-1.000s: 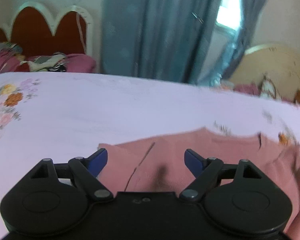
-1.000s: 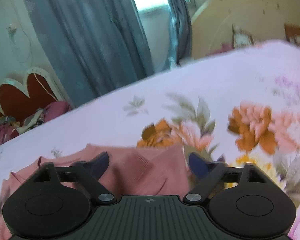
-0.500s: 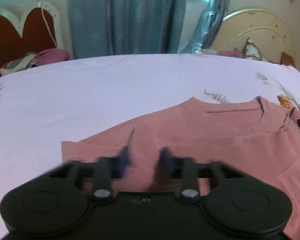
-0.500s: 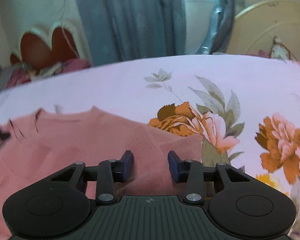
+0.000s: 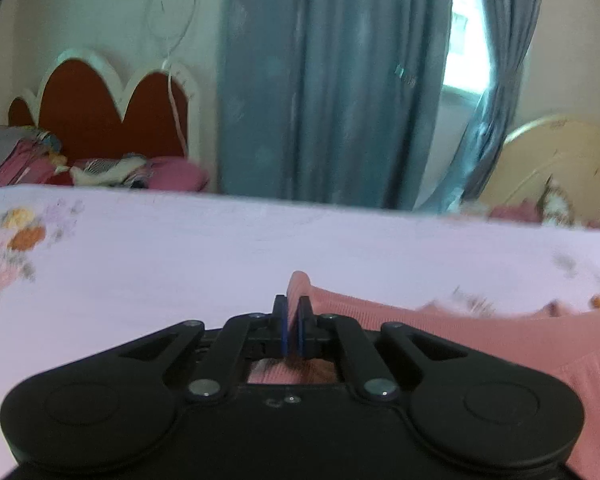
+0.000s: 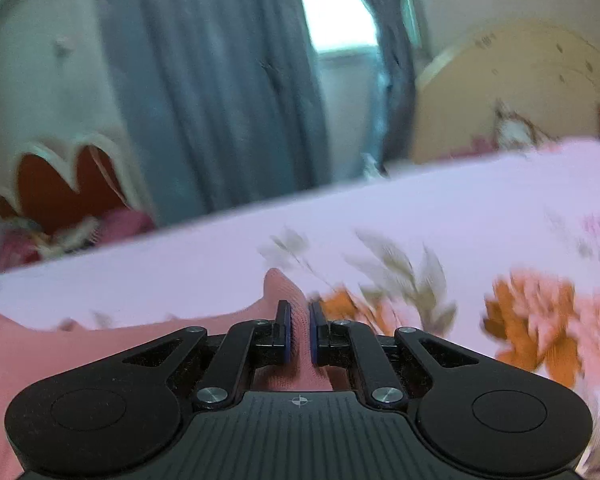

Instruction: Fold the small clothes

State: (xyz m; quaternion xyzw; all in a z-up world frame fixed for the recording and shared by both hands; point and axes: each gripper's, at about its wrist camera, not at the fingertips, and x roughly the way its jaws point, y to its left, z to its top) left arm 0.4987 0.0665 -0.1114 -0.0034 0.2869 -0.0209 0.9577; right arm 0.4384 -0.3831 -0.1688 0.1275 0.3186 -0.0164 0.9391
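The pink garment lies on the bed, on its flowered sheet, away from the far edge. The left tool pinches one raised fold of it; the right tool pinches another.

The pink garment was a fine ribbed knit, soft and matt. The bedsheet looked like smooth printed cotton, though blur hid its weave. Both grippers' bodies were matt black plastic, the right gripper ridged, with shiny metal pivot screws.
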